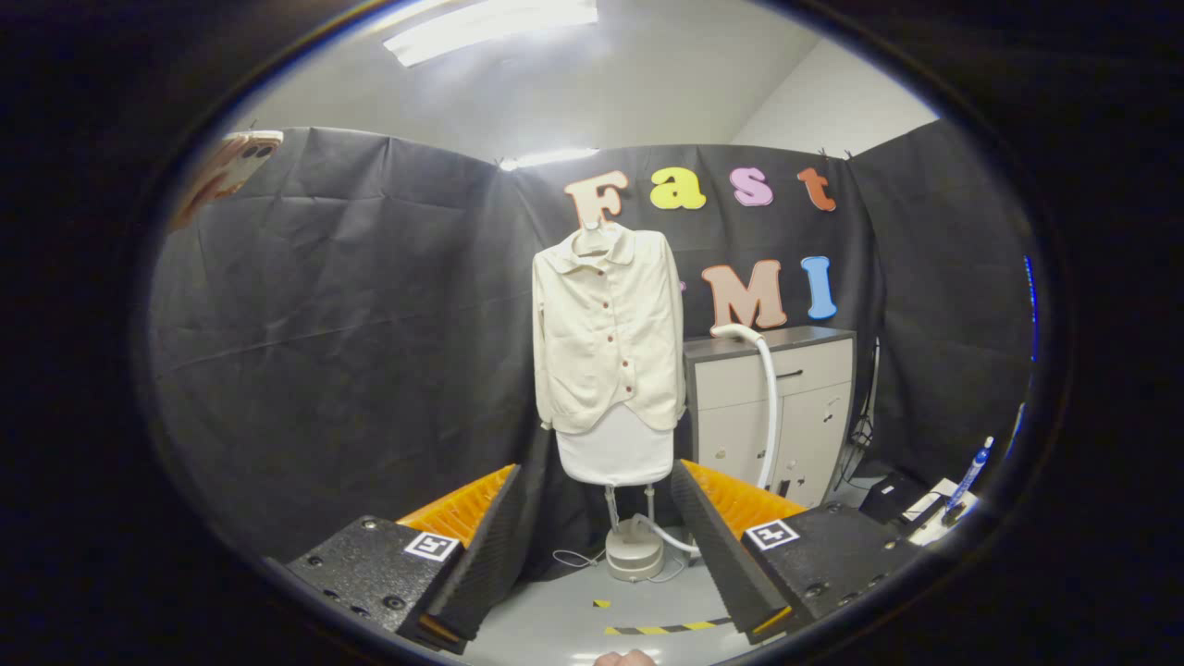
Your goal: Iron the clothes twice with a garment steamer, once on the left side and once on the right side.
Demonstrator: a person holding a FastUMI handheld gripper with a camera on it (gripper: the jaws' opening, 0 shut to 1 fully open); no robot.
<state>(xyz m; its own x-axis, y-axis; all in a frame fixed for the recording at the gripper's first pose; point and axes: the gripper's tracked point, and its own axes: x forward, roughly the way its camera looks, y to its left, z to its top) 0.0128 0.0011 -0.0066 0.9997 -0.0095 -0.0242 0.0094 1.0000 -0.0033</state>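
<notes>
A cream button-up shirt (608, 326) hangs on a hanger against the black cloth wall, over a white ironing board (617, 450) on a stand. At the stand's foot sits the round white steamer base (635, 552). Its white hose (764, 388) arches up on the right, beside the shirt. My gripper (599, 529) is open, well short of the garment, with nothing between its black and orange fingers (717, 536). The steamer head is not visible to me.
A grey cabinet (782, 407) stands to the right of the shirt. Small items, among them a blue pen (967, 476), lie on a surface at the far right. Yellow-black tape (661, 629) marks the grey floor. A phone (231, 171) hangs at the upper left.
</notes>
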